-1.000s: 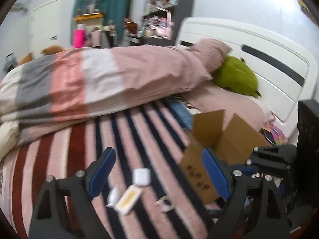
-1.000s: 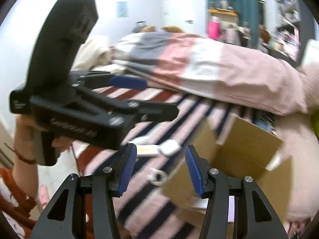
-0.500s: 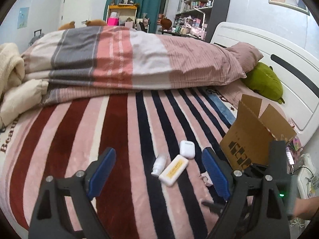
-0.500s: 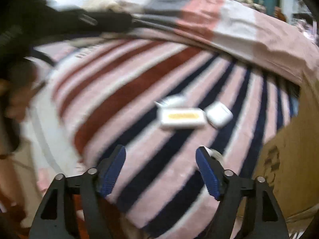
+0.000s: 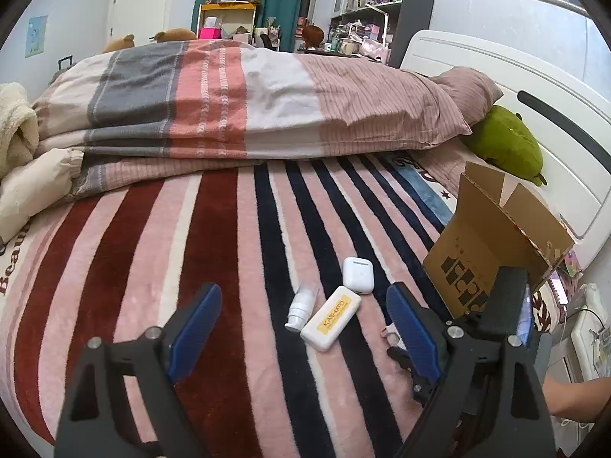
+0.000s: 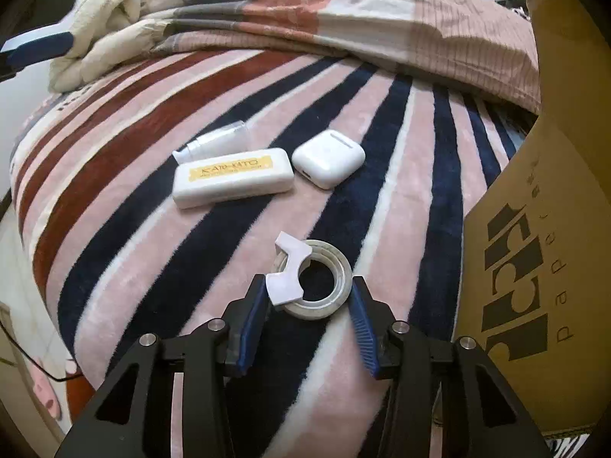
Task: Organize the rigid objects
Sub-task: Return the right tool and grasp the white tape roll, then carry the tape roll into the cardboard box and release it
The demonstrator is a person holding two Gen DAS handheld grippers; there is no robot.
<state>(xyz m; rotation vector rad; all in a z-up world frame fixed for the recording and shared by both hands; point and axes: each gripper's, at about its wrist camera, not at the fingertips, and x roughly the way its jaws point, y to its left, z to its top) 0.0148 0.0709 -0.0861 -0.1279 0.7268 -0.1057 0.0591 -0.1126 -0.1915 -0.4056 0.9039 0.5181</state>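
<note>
On the striped blanket lie a clear tape roll with a white dispenser tab (image 6: 315, 284), a white case with a yellow label (image 6: 231, 177) (image 5: 331, 317), a white earbud case (image 6: 328, 158) (image 5: 358, 275) and a small clear bottle (image 6: 215, 141) (image 5: 301, 307). My right gripper (image 6: 307, 311) is open, its jaws on either side of the tape roll, close to it. An open cardboard box (image 6: 542, 236) (image 5: 492, 244) stands to the right. My left gripper (image 5: 301, 328) is open and empty above the blanket, near the white case.
A folded striped duvet (image 5: 236, 103) lies across the bed behind the objects. A green plush (image 5: 504, 145) and a white headboard (image 5: 553, 122) are at the right. A cream blanket (image 6: 103, 26) sits at the far left. The bed edge drops off at the left in the right wrist view.
My right gripper has moved down and forward to straddle the tape roll. My left gripper has drawn back and steadied, with the objects between its fingers.
</note>
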